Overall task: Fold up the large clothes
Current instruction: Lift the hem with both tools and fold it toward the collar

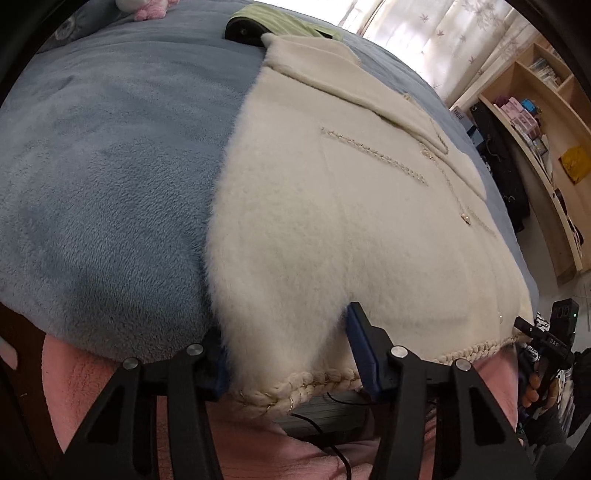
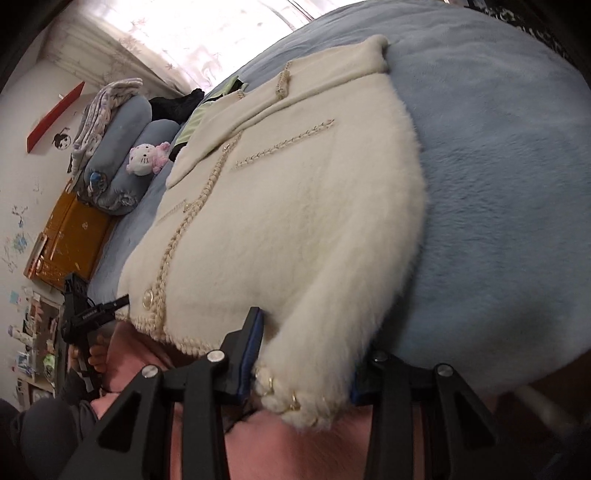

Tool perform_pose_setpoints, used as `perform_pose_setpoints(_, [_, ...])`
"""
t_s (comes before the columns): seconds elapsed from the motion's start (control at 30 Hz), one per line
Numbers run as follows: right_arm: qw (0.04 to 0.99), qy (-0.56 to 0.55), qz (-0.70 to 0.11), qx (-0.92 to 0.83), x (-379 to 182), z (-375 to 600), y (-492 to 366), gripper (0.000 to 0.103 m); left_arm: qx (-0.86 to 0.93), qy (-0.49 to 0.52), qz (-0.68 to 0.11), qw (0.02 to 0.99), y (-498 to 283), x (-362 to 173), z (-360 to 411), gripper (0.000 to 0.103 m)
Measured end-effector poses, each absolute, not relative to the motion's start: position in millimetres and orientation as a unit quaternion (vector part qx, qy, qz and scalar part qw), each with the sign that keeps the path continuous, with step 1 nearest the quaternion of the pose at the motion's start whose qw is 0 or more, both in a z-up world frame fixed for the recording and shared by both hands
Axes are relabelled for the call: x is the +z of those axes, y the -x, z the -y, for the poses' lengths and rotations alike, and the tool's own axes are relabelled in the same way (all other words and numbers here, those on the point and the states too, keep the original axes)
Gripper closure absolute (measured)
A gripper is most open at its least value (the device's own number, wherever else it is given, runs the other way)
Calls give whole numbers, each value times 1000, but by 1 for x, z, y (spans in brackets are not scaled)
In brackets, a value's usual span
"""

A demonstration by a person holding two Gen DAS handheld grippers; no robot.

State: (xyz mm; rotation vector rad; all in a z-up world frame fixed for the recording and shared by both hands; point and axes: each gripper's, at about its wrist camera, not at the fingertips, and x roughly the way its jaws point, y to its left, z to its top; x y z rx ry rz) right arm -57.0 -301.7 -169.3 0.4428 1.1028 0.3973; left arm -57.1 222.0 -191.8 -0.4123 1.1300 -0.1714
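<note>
now the cream coat (image 1: 332, 221) lies flat on the blue blanket (image 1: 103, 177) of the bed, with its braided hem (image 1: 295, 387) at the near edge, just above a pink cover (image 1: 92, 376) that hangs below.

the left tool (image 1: 286, 354) has its two fingers spread, one on each side of the near left corner of the coat. the furry cloth sits between them, and it hides most of the left finger. they do not press together on it.

the right tool (image 2: 306, 354) is the same at the other near corner: fingers apart, the corner of the coat (image 2: 295, 221) with its braid and small gold rings between them. the fur covers the tip of the right finger, so i cannot tell if it touches the blanket (image 2: 498, 184).

at the far end of the bed a green cloth (image 1: 288, 22) and a black thing (image 1: 243, 31) lie just beside the collar of the coat. a pink and white plush toy (image 2: 146, 158) leans on folded blue bedding (image 2: 129, 147) near the headboard. wooden shelves (image 1: 554, 147) stand along one side of the bed, and an orange-brown cabinet (image 2: 70, 240) on the other side. a black cable (image 1: 332, 443) runs over the pink cover under the hem.
</note>
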Motion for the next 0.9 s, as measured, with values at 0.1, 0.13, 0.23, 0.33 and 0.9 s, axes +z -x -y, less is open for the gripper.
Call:
perform_pose_setpoints(0.1, [817, -192, -515, 176, -164, 291, 56, 71, -73, 198, -541, 814, 54, -189, -219, 66])
perform_pose_setpoints(0.13, [821, -178, -514, 172, -160, 286, 56, 72, -72, 206, -542, 811, 54, -188, -219, 74])
perform_pose_setpoints(0.23, [836, -147, -502, 169, -145, 278, 59, 75, -62, 234, -548, 800, 53, -181, -221, 89])
perform_pose_setpoints(0.33, [857, -140, -462, 180, -123, 278, 67, 77, -48, 257, -550, 793, 54, -170, -221, 91])
perform_pose_setpoints(0.9, [889, -188, -318, 272, -11, 264, 92, 80, -125, 340, -419, 833, 86, -30, -208, 94])
